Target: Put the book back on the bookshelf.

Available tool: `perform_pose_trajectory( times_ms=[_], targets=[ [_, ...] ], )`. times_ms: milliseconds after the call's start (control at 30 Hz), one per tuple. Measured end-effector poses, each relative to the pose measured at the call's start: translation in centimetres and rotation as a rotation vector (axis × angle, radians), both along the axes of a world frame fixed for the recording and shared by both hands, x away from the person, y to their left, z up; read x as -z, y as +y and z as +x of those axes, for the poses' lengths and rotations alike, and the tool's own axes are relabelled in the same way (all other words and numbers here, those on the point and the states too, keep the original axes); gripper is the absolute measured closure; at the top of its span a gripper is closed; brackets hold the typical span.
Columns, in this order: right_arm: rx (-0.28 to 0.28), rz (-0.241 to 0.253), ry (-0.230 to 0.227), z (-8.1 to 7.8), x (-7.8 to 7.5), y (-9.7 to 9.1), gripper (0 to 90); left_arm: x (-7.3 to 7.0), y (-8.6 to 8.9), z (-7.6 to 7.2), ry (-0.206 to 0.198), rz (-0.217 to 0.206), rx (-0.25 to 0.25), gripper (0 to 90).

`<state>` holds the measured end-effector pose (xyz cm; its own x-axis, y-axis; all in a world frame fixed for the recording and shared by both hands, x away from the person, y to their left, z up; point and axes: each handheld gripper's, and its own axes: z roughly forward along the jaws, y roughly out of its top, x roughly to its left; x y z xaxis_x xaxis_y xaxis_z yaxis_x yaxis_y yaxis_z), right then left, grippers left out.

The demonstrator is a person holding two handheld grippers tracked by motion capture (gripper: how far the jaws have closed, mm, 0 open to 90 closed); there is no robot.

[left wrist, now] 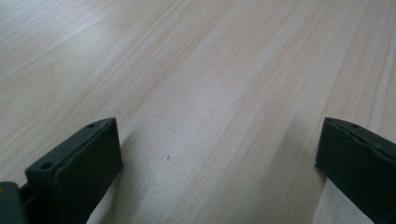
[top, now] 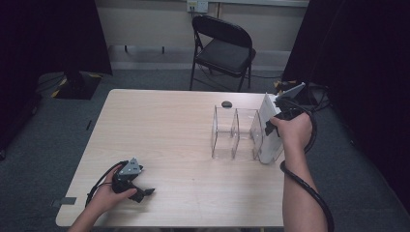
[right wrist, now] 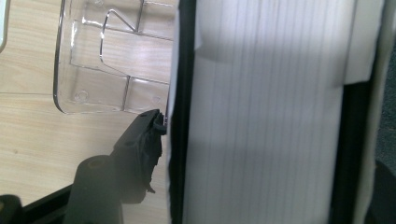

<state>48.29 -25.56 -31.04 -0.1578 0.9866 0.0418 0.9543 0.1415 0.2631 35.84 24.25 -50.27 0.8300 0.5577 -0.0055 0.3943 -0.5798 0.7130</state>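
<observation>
Two claws are in use over the wooden surface (top: 183, 125). The right claw (top: 273, 126) is at the right end of a clear acrylic file rack (top: 235, 134), where a white book (top: 269, 130) stands upright in the rightmost slot; its jaws straddle the book, though whether the pads press it I cannot tell. The left claw (top: 145, 192) rests near the surface's near-left edge, jaws wide apart, holding nothing.

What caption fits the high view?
Right claw straddles a white book standing in the clear rack; left claw rests open on the table.
</observation>
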Motion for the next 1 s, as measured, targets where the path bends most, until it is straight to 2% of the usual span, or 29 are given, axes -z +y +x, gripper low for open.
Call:
perform_pose_trajectory(
  times_ms=[200,700,1000],
  targets=[
    [-0.020,0.001,-0.023,-0.6,0.0,0.1,30.4,0.0,0.0,0.0,-0.003,-0.002,0.002,0.0],
    [-0.053,0.010,-0.036,-1.5,-0.3,-0.1,25.8,0.0,0.0,0.0,-0.003,0.000,-0.001,0.0],
    [-0.076,-0.018,-0.048,-2.3,-0.2,0.0,22.4,0.0,0.0,0.0,0.001,-0.004,0.001,0.0]
  ],
)
